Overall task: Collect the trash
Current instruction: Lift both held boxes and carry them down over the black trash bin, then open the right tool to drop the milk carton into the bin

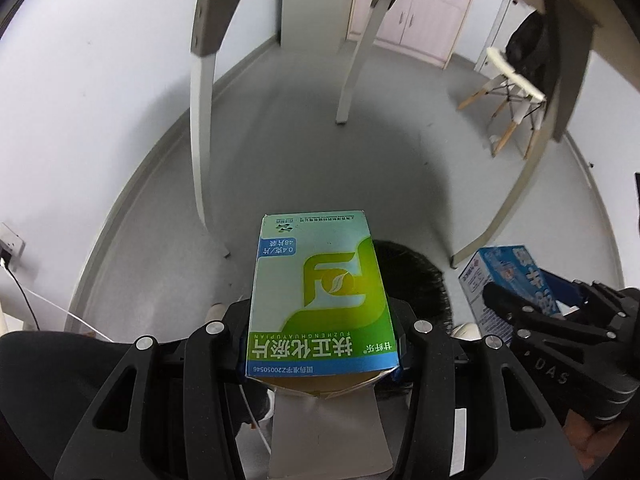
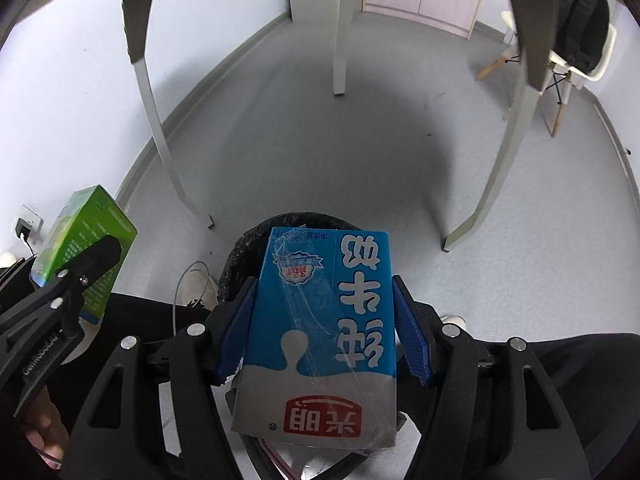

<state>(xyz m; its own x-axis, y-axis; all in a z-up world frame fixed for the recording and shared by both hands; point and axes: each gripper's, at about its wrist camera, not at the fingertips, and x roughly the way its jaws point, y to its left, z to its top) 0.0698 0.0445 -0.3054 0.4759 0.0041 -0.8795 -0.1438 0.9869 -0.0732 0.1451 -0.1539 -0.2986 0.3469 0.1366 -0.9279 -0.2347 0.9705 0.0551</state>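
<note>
My left gripper (image 1: 320,328) is shut on a green and white medicine box (image 1: 320,292), held above a black-lined trash bin (image 1: 420,280) on the floor. The box's open bottom flap hangs toward the camera. My right gripper (image 2: 324,320) is shut on a blue and white milk carton (image 2: 324,320), its blue pads pressing both sides, over the same trash bin (image 2: 248,248). In the right wrist view the medicine box (image 2: 88,248) and the left gripper show at the left. The milk carton (image 1: 508,280) and the right gripper appear at the right of the left wrist view.
White table legs (image 1: 200,128) (image 2: 160,128) stand around the bin on a grey floor. A wall socket with a cable (image 1: 10,244) is at the left. A chair with wooden legs (image 1: 516,96) and a pink cabinet (image 1: 416,12) stand farther back. The person's dark trousers and light shoes show below.
</note>
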